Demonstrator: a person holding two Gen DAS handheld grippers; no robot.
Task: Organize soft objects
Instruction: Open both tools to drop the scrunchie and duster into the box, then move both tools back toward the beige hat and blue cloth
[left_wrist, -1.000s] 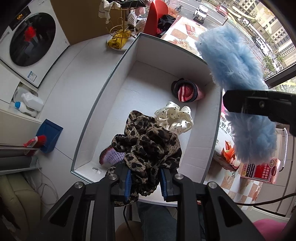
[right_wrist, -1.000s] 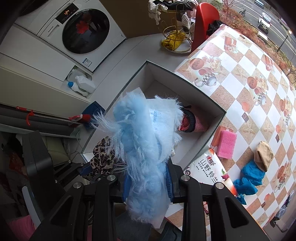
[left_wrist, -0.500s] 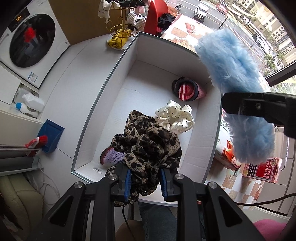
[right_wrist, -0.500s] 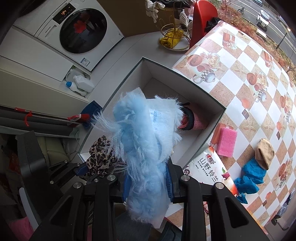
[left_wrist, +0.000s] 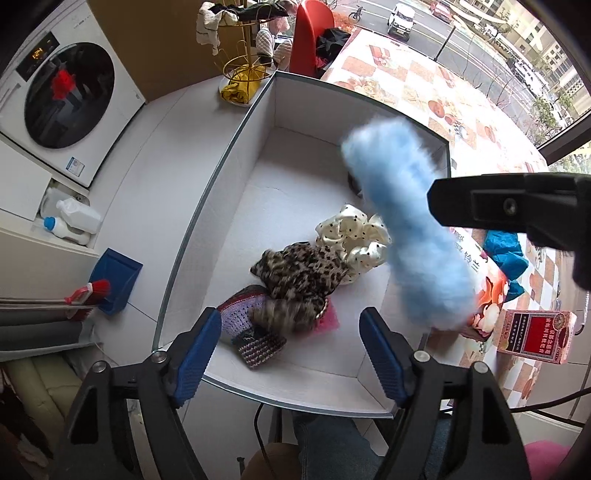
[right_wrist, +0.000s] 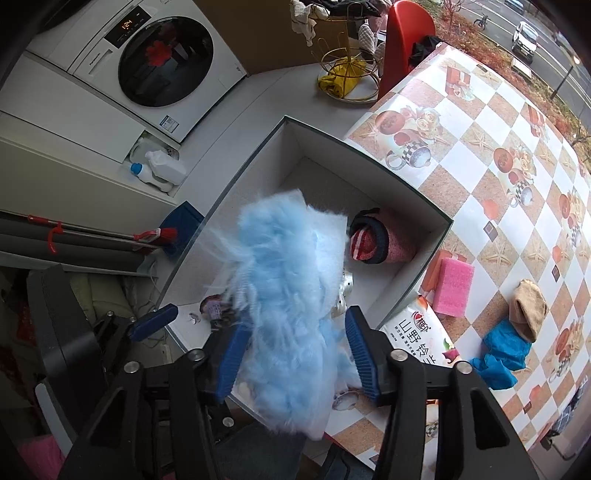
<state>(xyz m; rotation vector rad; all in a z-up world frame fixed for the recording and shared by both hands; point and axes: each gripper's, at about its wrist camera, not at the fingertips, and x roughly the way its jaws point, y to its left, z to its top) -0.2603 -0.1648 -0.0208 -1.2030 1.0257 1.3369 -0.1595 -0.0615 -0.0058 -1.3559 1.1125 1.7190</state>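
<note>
Letting go is the step in hand: my left fingers (left_wrist: 286, 354) are spreading wide with nothing between them, and the leopard-print cloth (left_wrist: 301, 271) lies below them on the floor of the white box (left_wrist: 221, 177). My right fingers (right_wrist: 295, 360) are opening too; the fluffy blue piece (right_wrist: 284, 295) is between the pads, its long pile brushing them, but as far as I can see they no longer pinch it. In my left view it is motion-blurred, hanging over the right-hand wall of the box.

To do this well I judge I should keep both wrists quiet and pointed down, let the blue piece fall clear of the wall, and open far enough that the fibres do not snag on the ribbed blue pads.

The leopard cloth is thin and crumpled, draped partly over a purple knitted item (left_wrist: 242, 317). Just beside it sits a glossy cream scrunchie with dots (left_wrist: 354, 240), and a striped red knit roll (right_wrist: 369, 242) rests near the far corner. On the checked tabletop (right_wrist: 480, 122) outside lie a pink sponge (right_wrist: 452, 286), a tan cloth (right_wrist: 528, 308) and a blue rag (right_wrist: 502, 350), not yet sorted.
</note>
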